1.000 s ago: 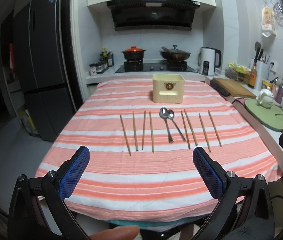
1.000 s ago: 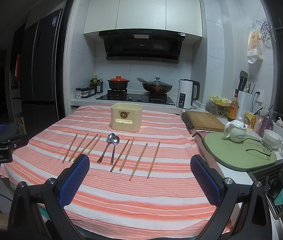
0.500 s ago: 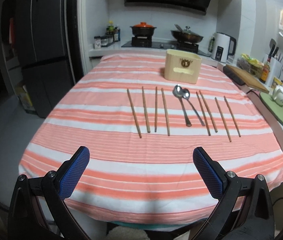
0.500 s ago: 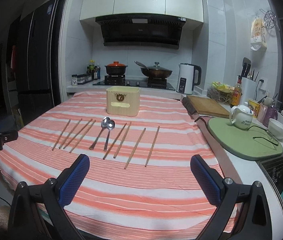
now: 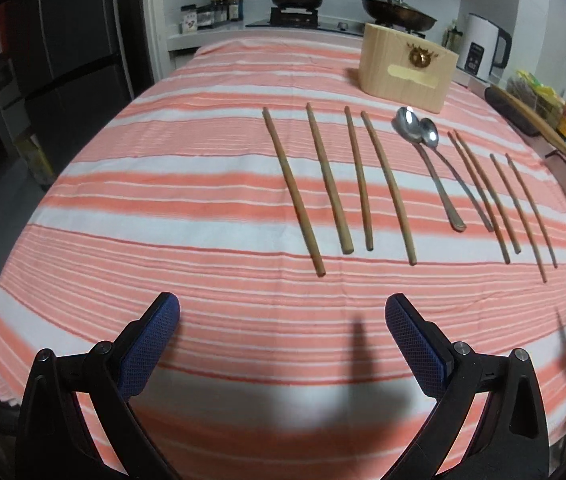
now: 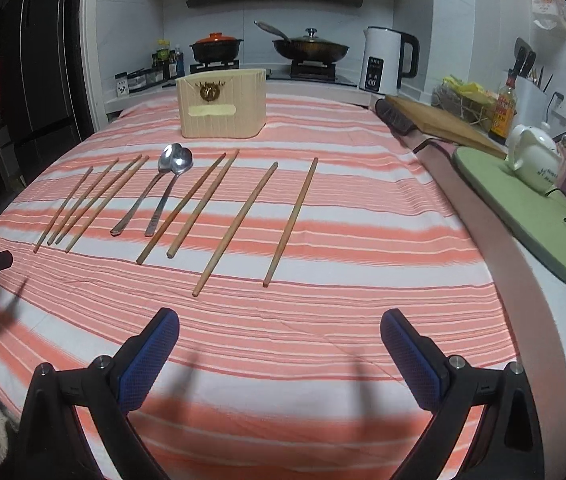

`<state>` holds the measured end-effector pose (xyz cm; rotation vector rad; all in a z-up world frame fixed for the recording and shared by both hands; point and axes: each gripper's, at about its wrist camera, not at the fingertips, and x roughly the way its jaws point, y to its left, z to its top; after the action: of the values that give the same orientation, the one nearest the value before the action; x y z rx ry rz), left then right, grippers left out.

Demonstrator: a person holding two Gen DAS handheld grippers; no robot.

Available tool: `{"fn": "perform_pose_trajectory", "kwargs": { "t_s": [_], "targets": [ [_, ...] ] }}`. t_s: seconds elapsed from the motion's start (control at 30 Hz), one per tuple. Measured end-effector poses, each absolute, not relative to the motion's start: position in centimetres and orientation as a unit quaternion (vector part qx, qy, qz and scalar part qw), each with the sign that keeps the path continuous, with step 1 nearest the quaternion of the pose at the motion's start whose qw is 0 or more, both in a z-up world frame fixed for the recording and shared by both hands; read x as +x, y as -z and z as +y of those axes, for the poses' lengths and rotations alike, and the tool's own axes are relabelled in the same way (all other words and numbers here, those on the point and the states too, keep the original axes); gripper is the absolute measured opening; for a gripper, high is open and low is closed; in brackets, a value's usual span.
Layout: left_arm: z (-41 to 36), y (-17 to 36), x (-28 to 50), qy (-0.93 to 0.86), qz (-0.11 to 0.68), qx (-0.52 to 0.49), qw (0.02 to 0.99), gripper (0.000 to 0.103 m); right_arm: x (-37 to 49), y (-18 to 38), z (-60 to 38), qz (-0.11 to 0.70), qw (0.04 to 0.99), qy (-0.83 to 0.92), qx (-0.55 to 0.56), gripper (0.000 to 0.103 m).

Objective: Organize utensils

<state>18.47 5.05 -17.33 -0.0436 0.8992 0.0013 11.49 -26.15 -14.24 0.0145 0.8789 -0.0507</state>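
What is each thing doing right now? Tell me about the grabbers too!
Left gripper: open, empty, above the cloth.
Right gripper: open, empty.
Chopsticks: eight, lying flat in a row.
Spoons: two, lying flat, bowls touching.
Wooden box: upright behind them.
Pots: lidded, on the stove.

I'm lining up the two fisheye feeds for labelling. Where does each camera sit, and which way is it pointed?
Left wrist: rides the left gripper, low over the near table edge, looking across the striped cloth toward the stove; its own open blue-padded fingers show below.
Right wrist: rides the right gripper, further right, facing the same way, counter at its right; its open fingers show, and the other gripper's tip at the left edge.
Shared: the chopsticks, two spoons, wooden box.
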Motion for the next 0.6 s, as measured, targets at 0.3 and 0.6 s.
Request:
{"fn": "perform_pose_trajectory", "kwargs": {
  "t_s": [0.3, 0.6],
  "targets": [
    [5.1, 19.5, 21.4, -0.018, 0.458, -0.011, 0.889, 0.103, 16.4, 17.6, -26.9, 0.496, 0.868, 0.008, 0.032, 0.072],
    [5.2, 19.5, 22.1, -0.03, 0.454, -0.014, 0.89, 0.103, 18.0, 17.9, -26.9, 0.486, 0.874, 0.018, 0.009, 0.042]
  ]
}}
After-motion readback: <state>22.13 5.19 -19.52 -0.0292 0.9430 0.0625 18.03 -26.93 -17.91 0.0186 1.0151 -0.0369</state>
